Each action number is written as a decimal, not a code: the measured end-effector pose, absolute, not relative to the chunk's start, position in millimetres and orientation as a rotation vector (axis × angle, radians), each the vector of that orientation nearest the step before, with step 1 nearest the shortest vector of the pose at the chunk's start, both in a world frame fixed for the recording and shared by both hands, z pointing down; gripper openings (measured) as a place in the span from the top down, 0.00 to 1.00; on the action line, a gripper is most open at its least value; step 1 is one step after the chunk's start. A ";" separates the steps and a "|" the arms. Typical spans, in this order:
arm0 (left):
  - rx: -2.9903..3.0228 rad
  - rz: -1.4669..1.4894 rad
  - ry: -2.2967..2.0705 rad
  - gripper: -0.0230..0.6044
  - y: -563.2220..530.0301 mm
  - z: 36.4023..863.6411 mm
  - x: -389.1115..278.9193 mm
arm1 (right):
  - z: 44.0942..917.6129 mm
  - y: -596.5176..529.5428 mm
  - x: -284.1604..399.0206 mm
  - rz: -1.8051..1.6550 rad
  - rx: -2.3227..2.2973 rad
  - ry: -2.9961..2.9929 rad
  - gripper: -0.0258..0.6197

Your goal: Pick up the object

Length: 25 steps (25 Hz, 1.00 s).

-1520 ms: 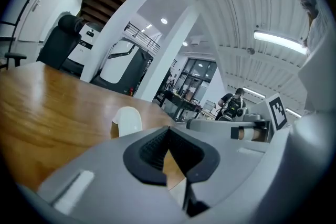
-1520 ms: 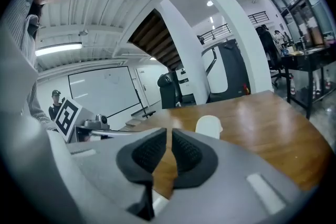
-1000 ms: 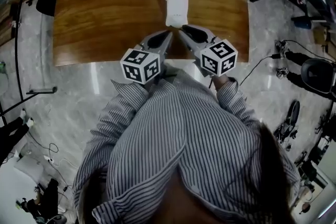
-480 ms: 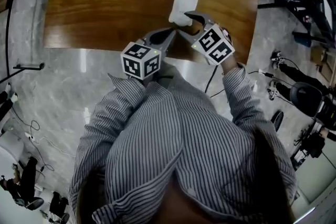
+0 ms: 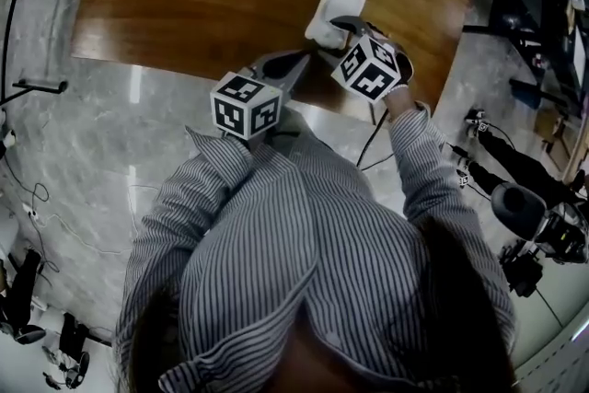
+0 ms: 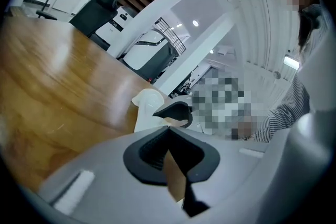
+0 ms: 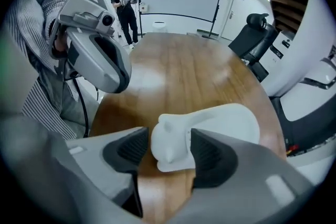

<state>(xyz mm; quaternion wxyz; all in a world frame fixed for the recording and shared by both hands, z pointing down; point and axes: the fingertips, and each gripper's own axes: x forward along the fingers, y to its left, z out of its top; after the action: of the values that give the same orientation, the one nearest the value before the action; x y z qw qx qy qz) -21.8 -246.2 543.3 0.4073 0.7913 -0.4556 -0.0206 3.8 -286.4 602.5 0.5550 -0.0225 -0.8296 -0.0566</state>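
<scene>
A person in a striped shirt leans over a wooden table, working a pair of grippers. The white object is a smooth, rounded piece of moulded plastic whose exact kind is hard to tell. It lies flat on the table near its close edge, toward the right corner. The right gripper is set low over the table with its jaws on either side of the object's narrow end. The jaws are opening, and a sliver of wood shows between one pad and the plastic, so nothing is clamped yet. That straddling stance looks like the line-up for a pinch across the thinnest part, where the pads would have the best purchase. The left gripper hangs just off the table's close edge, jaws pressed together on nothing — seemingly parked out of the way while the other does the work. No box, tray or other container shows on the table; the object is the only thing lying on it. The lift, by this evidence, has not begun.
</scene>
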 end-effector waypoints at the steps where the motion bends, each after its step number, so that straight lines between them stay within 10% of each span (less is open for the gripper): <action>1: 1.991 -0.054 -1.151 0.96 -245.1 544.4 -23.0 | 605.5 -286.1 3.7 -0.144 -0.060 -1.945 0.58; 25: 2.100 -0.093 -1.252 0.96 -253.2 495.1 -57.9 | 534.8 -289.3 -22.1 0.125 0.253 -2.250 0.60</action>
<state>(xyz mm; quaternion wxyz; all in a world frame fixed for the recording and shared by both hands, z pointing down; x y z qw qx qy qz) -57.9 -253.2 495.1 0.3407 0.8070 -0.4811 -0.0358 -22.1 -289.3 534.8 0.4231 0.1011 -0.8990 0.0501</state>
